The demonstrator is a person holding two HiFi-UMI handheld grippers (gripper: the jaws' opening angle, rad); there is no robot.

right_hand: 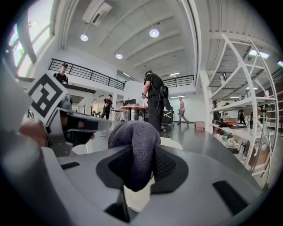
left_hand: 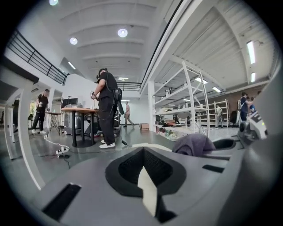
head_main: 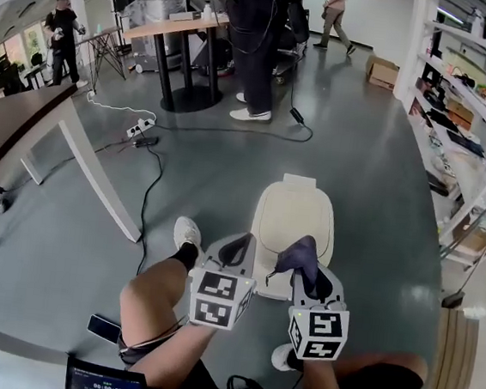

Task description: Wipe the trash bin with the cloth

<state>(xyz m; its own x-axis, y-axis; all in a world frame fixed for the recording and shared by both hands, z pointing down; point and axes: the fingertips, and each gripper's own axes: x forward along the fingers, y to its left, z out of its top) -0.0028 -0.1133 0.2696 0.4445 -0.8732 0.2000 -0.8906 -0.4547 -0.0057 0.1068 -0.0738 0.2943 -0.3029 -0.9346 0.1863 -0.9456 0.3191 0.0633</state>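
Two grippers are held just over the cream trash bin (head_main: 294, 205) on the floor. The purple cloth (head_main: 299, 254) is clamped, bunched, in the right gripper (head_main: 308, 276), presumably for wiping the lid. The left gripper (head_main: 238, 249) is closed on nothing, likely kept for bracing.

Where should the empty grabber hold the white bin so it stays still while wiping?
Probably its left rim, from above on the left. The trash bin has a broad, rounded lid, too wide for jaws, and that rim lies by the left gripper, which is shut and must open first. The right gripper holds the cloth.
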